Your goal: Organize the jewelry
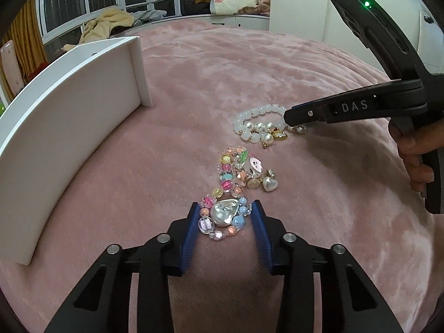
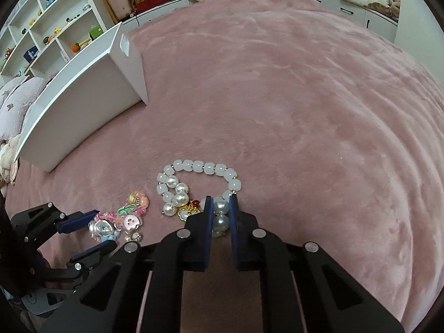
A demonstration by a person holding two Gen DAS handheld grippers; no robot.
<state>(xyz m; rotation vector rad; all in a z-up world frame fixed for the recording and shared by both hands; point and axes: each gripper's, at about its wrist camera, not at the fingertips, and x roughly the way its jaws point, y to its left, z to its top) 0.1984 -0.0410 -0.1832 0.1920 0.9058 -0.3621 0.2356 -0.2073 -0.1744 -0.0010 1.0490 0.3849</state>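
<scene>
Grasping is the step in hand: both claws are down on the pink bed cover, each at its own heap of jewelry. The left claw has its blue pads either side of the colourful bead bracelet, with the big clear heart bead between them; the pads look to be just touching the beads, though I cannot be sure they press. The right claw is closed on two pearls of the pearl strand, which lies tangled with the white bead bracelet and some gold charms.

Next, I judge, each piece must be lifted clear without dragging its neighbours and carried to the white box standing beside the jewelry on the left. The tangle makes a clean lift doubtful.

The box's inside is hidden in both views, so its compartments cannot be told. Whether the pearls and white beads are one piece or two is hard to make out.
</scene>
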